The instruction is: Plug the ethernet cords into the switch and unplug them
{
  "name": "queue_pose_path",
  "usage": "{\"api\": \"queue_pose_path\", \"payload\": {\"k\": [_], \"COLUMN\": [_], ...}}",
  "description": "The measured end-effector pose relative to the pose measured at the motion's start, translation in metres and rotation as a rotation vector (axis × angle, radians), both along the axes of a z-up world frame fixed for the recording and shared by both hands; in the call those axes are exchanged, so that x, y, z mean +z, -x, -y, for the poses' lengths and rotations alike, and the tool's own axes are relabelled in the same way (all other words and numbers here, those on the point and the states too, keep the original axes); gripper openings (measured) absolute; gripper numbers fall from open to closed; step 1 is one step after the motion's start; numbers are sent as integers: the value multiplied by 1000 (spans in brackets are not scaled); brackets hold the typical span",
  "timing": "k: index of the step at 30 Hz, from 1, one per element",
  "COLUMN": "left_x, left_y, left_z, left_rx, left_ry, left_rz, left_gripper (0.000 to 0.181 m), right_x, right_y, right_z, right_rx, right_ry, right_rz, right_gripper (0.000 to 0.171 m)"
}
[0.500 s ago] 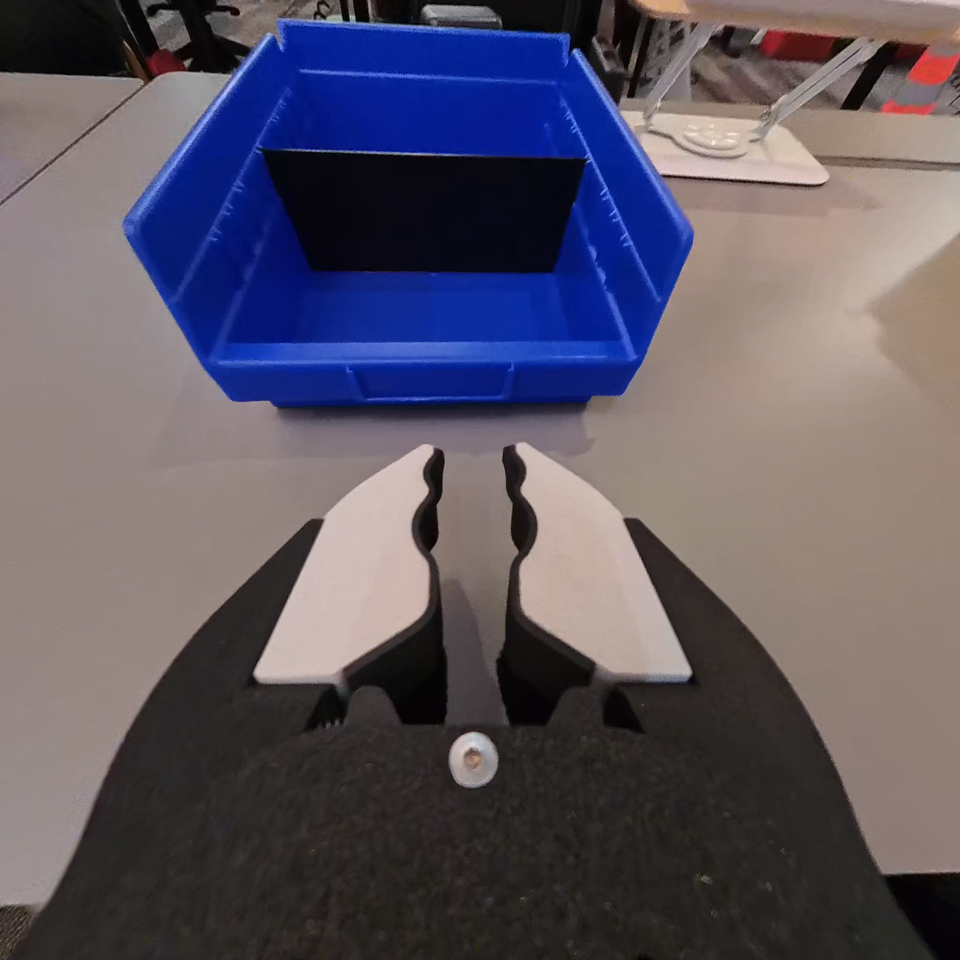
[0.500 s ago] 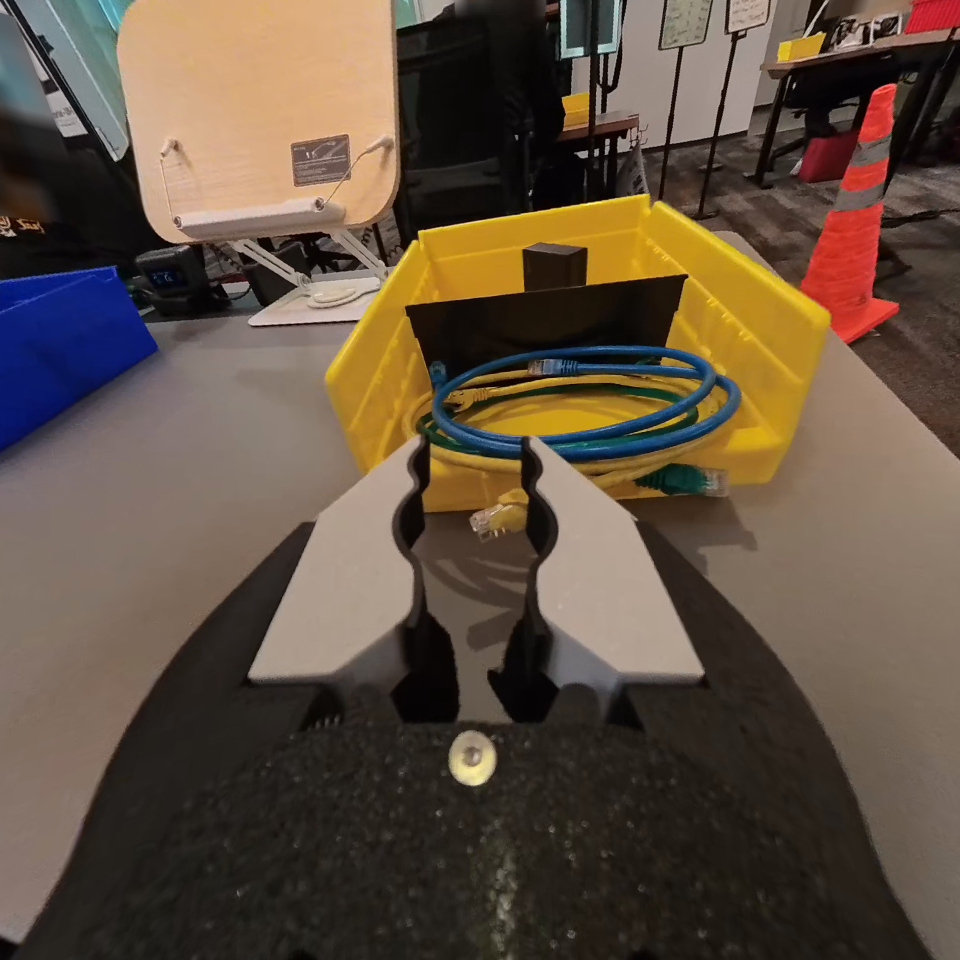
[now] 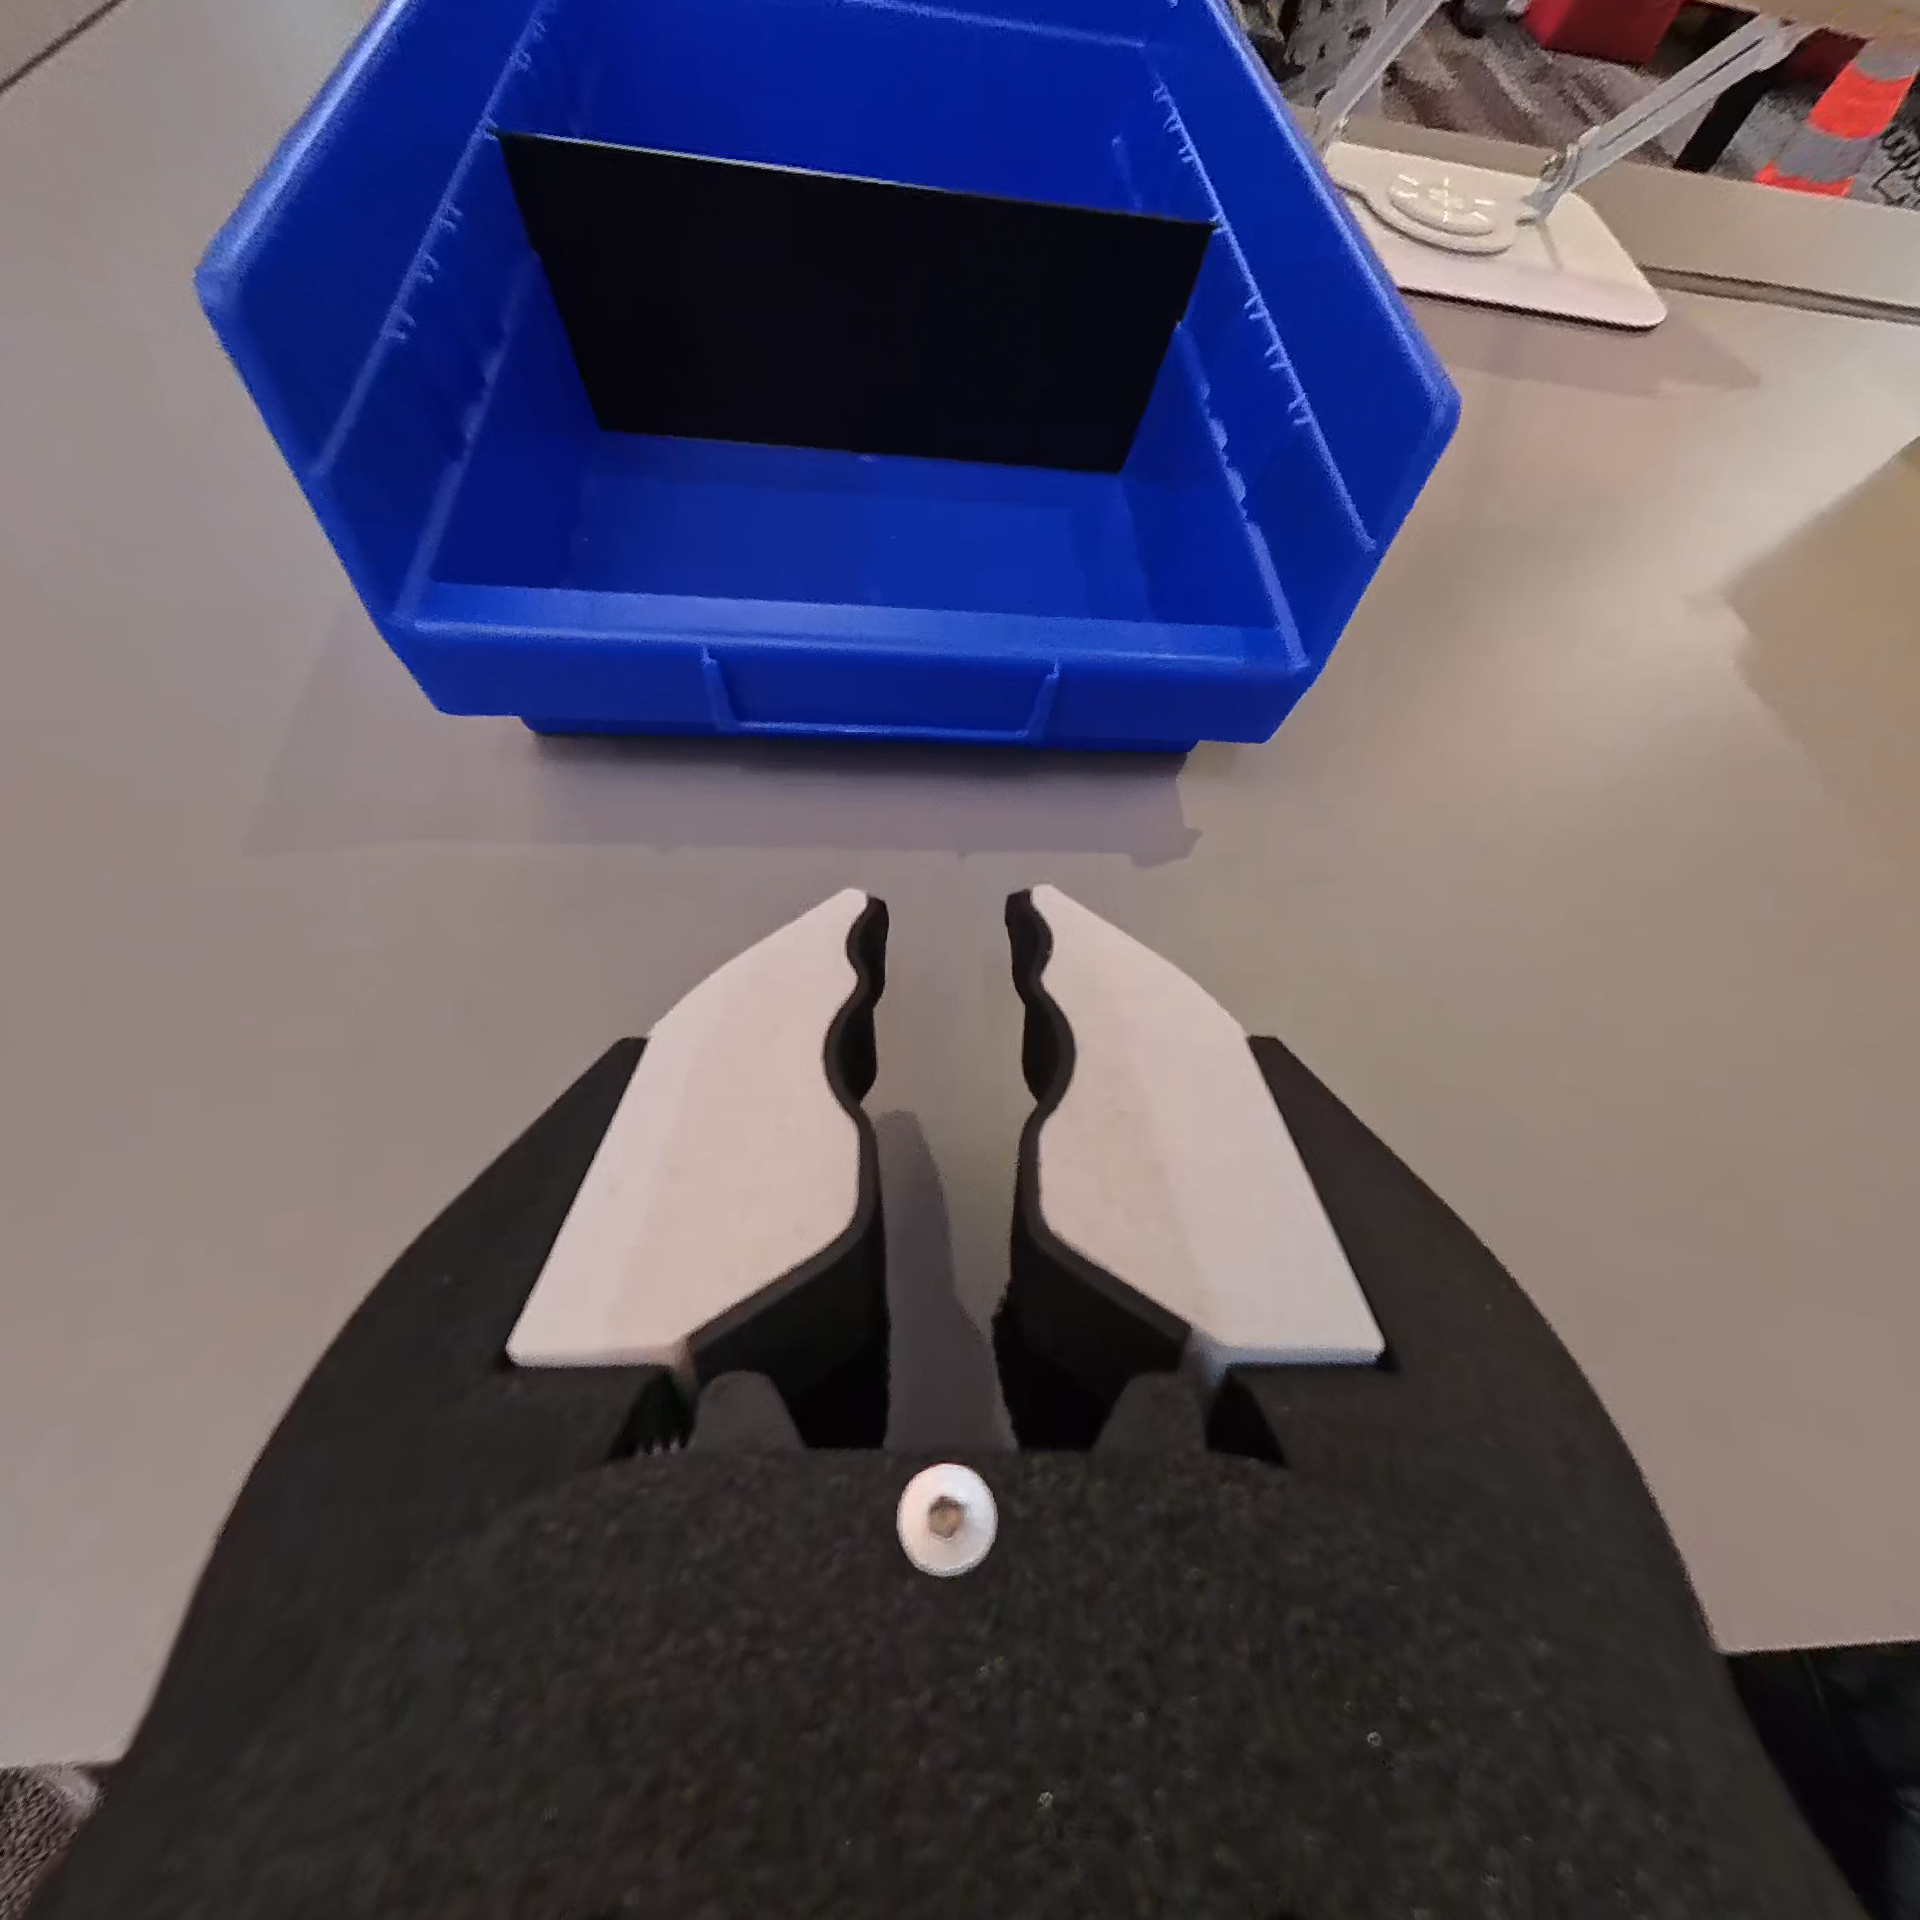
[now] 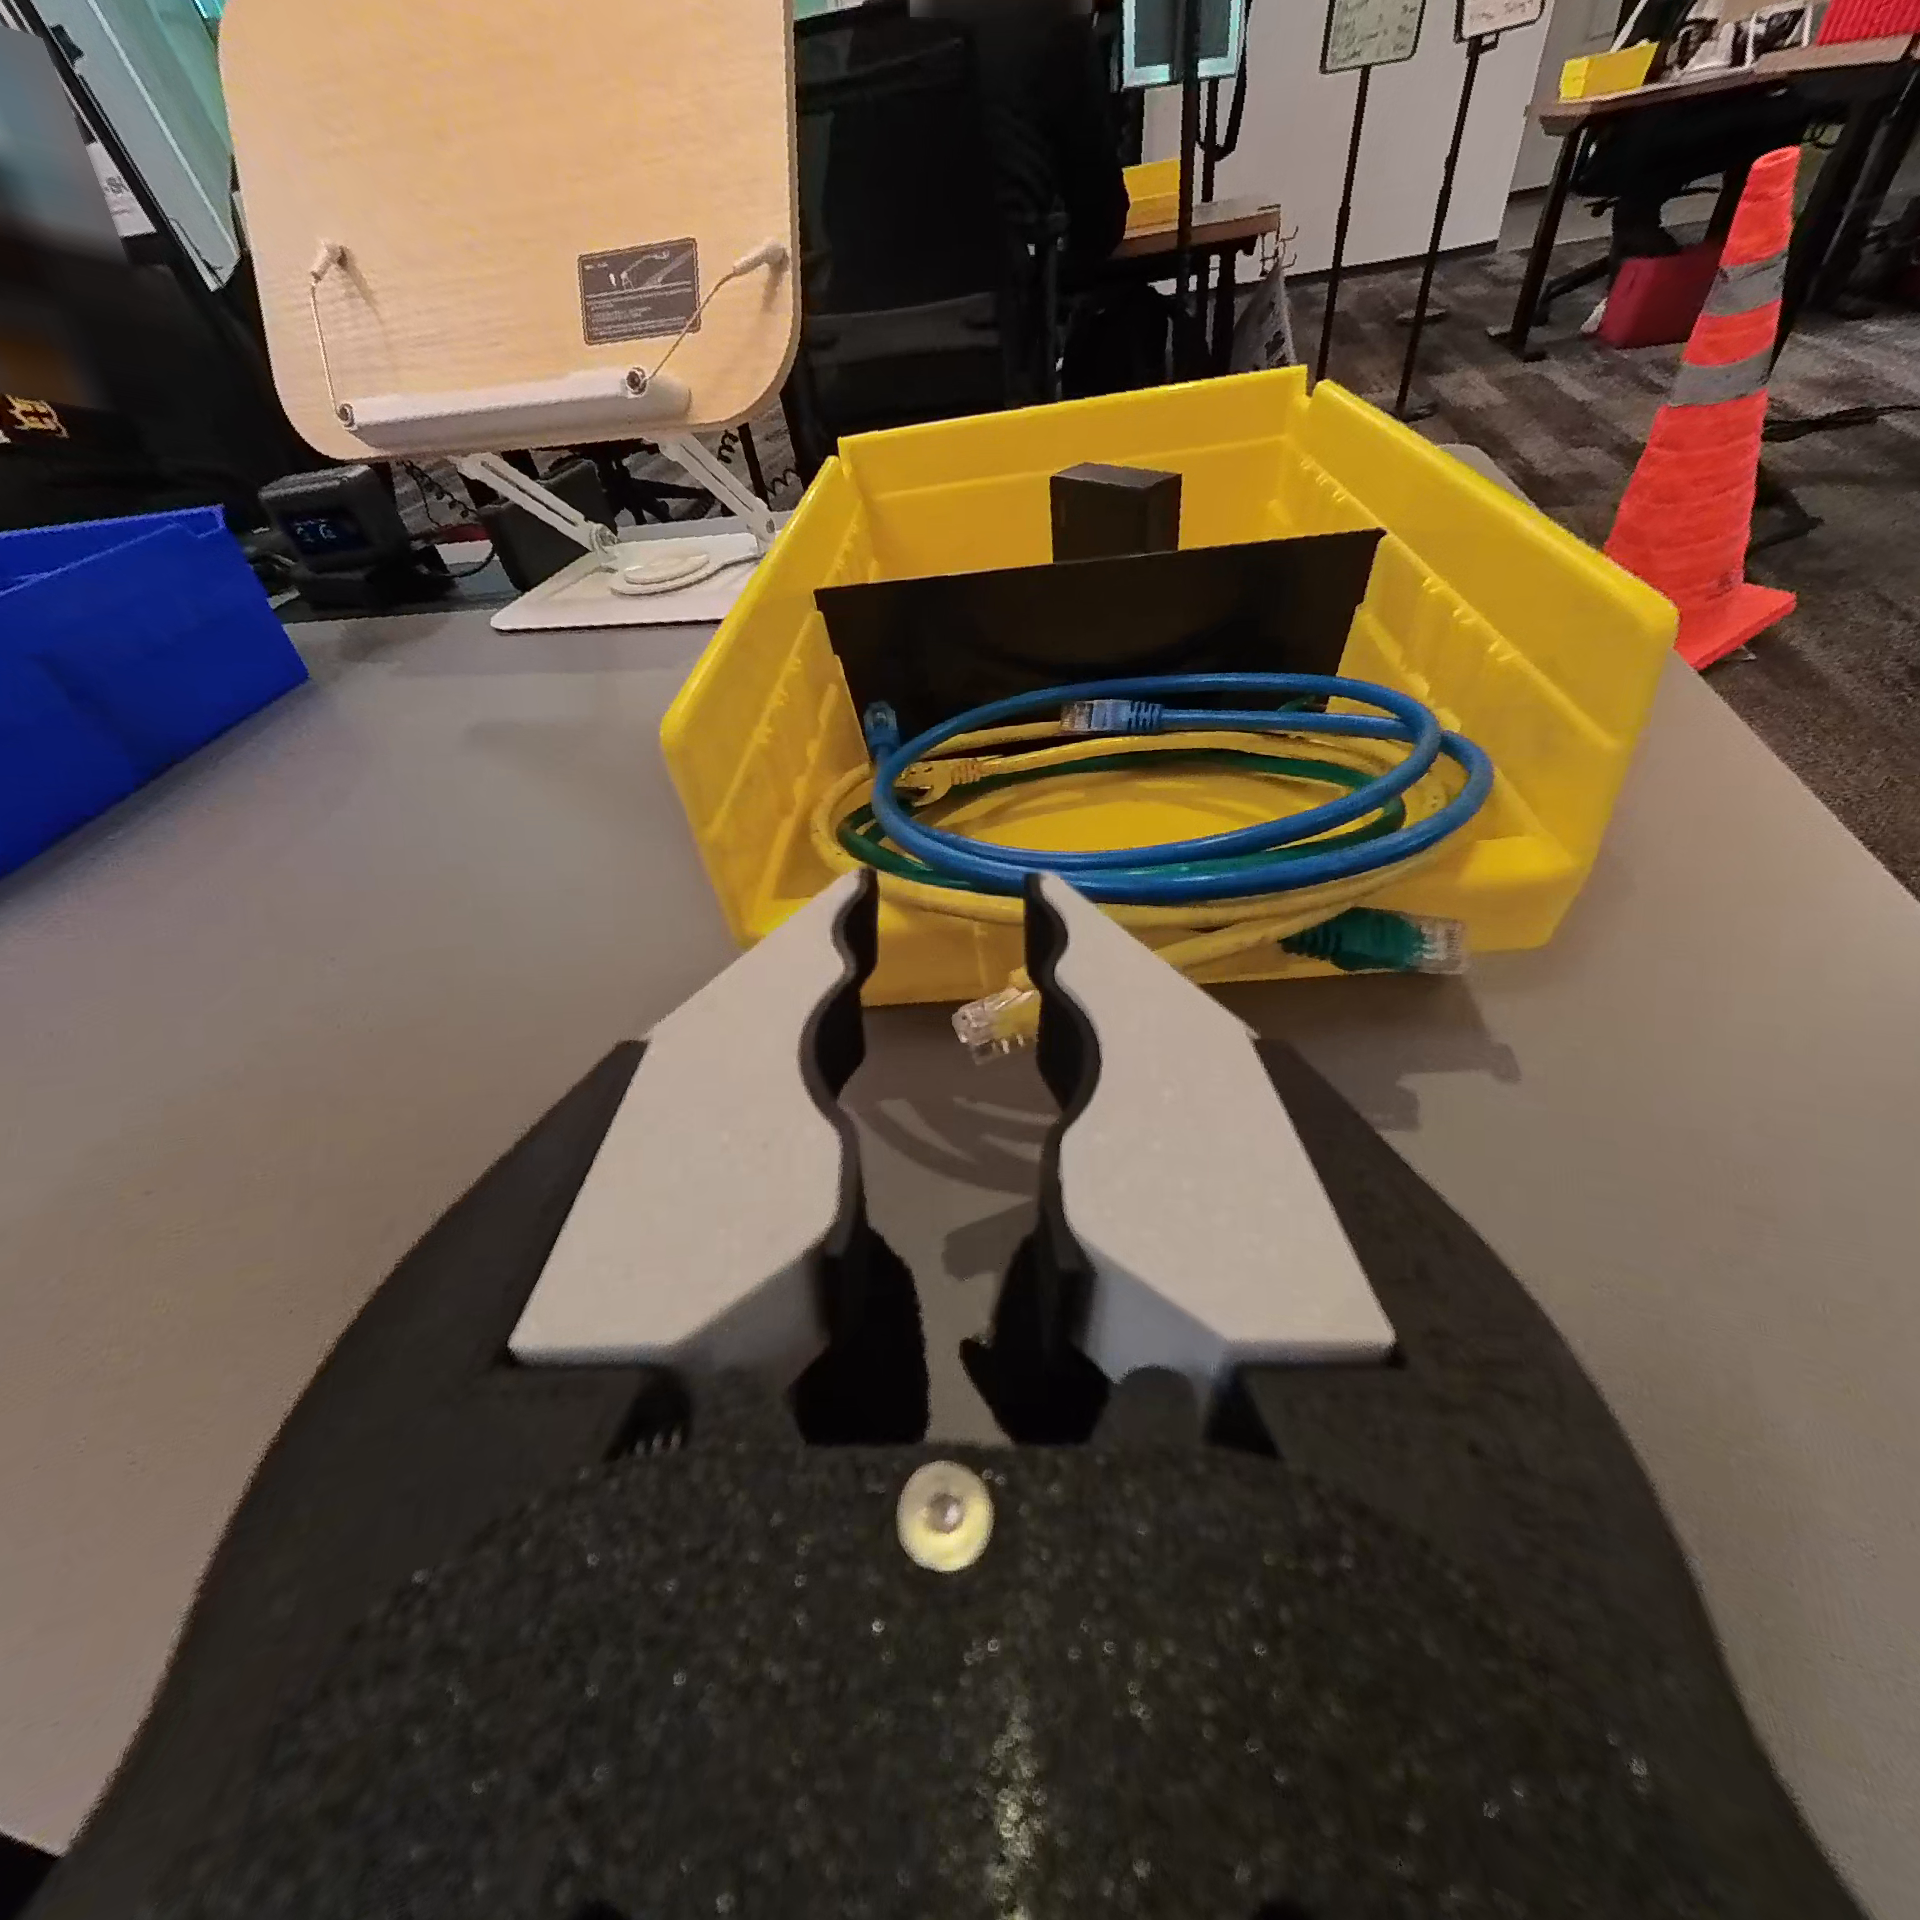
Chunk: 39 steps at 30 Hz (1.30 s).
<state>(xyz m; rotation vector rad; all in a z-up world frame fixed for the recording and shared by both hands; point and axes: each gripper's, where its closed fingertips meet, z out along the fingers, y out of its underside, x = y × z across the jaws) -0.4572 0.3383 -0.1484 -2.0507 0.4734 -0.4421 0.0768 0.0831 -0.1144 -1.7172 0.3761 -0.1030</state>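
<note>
Left gripper [image 3: 945,914]: jaws parted, empty, moving closer to the empty blue bin [image 3: 831,644] straight ahead.

Right gripper [image 4: 948,894]: jaws parted, empty, nearing the yellow bin [image 4: 1434,644]; coiled ethernet cords [image 4: 1164,831] lying inside, yellow plug [image 4: 992,1023] dangling just beyond its fingertips. Likely reaching for a cord.

Black box [image 4: 1117,509], perhaps the switch: standing behind the divider.

Grey table [image 4: 364,883]; orange cone [image 4: 1714,436] beyond, office room.

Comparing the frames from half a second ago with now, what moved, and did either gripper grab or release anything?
The left gripper has edged closer to the blue bin and swung slightly left, so the bin sits larger and a little right. The right gripper barely shifted before the yellow bin. Nothing was gripped or released: both stay open and empty. The blue, green and yellow cords lie as before.
</note>
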Motion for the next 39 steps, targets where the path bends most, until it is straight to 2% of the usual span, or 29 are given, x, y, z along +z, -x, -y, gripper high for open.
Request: {"api": "queue_pose_path", "payload": {"k": [10,14,17,20,25,27,30,34,37,39], "left_x": [2,2,5,11,15,18,18,12,11,16], "left_y": [-4,-4,-8,-22,-41,-47,-63,-101,-143,-178], "left_z": [2,2,4,7,13,15,22,41,65,89], "left_rx": [-19,-25,-43,-98,-139,-156,-214,-318,-388,-480], "left_ry": [-12,-40,-83,-130,-160,-185,-204,-206,-190,-160], "left_rz": [-8,-52,-96,-104,-97,-104,-111,-131,-79,0], "left_gripper": [23,23,23,26,47,49,43,45,49,51], "right_x": [-3,11,11,3,-2,-4,-5,2,29,47], "right_y": [0,22,46,47,58,63,86,149,195,202], "right_z": [-2,-7,-26,-45,-80,-88,-99,-108,-101,-89], "right_rx": [-2,41,108,80,105,81,117,291,432,450], "right_ry": [17,-23,30,109,139,168,210,202,90,27], "right_rz": [36,42,34,68,4,15,17,-50,-128,-106], "right_gripper": [28,29,34,39,47,51,58,57,53,53]}}
